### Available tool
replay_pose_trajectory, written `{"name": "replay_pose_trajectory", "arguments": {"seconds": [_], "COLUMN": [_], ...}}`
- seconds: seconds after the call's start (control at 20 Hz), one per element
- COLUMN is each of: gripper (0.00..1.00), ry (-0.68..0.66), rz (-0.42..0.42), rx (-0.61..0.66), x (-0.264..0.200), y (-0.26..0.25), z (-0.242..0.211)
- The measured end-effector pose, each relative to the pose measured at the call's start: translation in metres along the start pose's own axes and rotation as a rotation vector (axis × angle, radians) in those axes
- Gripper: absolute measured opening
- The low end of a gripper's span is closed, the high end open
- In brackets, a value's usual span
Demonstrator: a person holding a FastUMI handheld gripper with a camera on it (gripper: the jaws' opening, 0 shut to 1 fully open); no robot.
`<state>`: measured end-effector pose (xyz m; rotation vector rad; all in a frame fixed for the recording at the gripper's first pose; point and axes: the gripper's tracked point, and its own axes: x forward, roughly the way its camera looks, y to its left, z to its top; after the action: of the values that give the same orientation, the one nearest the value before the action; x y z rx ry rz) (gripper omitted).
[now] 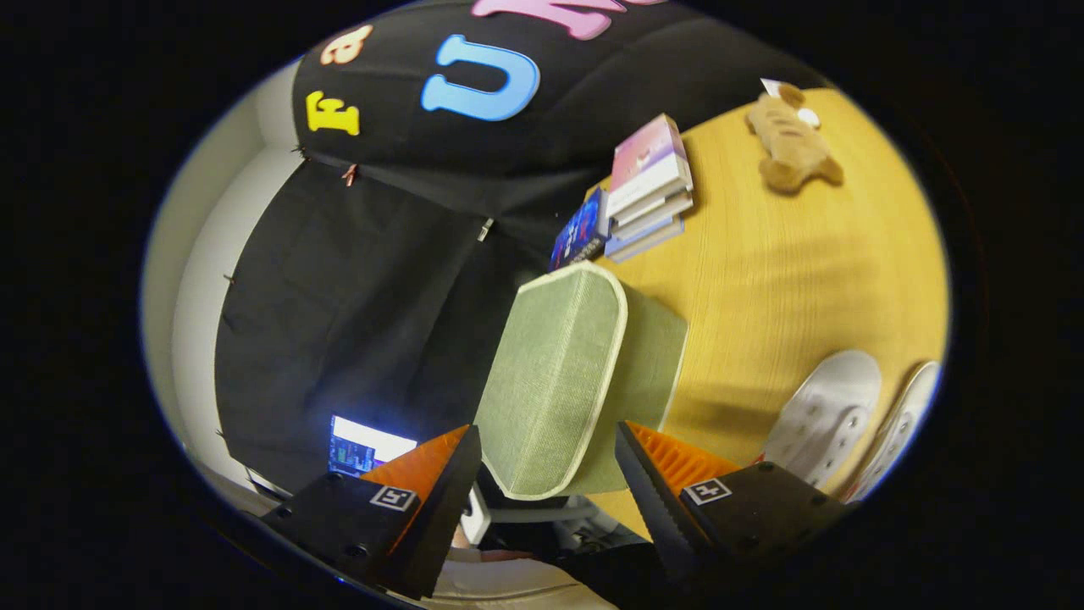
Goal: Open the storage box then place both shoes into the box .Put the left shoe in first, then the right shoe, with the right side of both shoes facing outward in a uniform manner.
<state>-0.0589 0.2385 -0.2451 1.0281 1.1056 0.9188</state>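
Observation:
A green fabric storage box (559, 373) with cream trim stands on the wooden table (804, 271), its trimmed panel facing me. My gripper (549, 432) is open wide, and the box's near end sits between the two fingers. Each fingertip lies close beside the box; I cannot tell whether either one touches it. Two white shoes (826, 415) (899, 428) lie side by side on the table, off to the right of the right finger and apart from the box.
Beyond the box, a stack of books (650, 182) rests with a blue book (581, 229) leaning beside it. A brown plush toy (792, 140) lies at the table's far side. A lit screen (366, 446) glows past the left finger.

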Motion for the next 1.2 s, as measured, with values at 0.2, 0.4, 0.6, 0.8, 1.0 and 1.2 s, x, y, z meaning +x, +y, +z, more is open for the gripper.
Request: {"name": "replay_pose_trajectory", "arguments": {"seconds": [0.2,0.4,0.6,0.8,1.0,1.2], "gripper": [0.98,0.98,0.95,0.92,0.51,0.12], "ry": [0.042,0.040,0.028,0.014,0.033,-0.043], "rz": [0.110,0.206,0.234,0.273,0.236,0.248], "rx": [0.137,0.257,0.315,0.346,0.341,0.315], "x": [0.032,0.057,0.070,0.073,0.070,0.052], "y": [-0.016,-0.018,-0.025,-0.014,-0.021,-0.010], "z": [-0.007,-0.005,-0.005,-0.002,-0.007,0.009]}}
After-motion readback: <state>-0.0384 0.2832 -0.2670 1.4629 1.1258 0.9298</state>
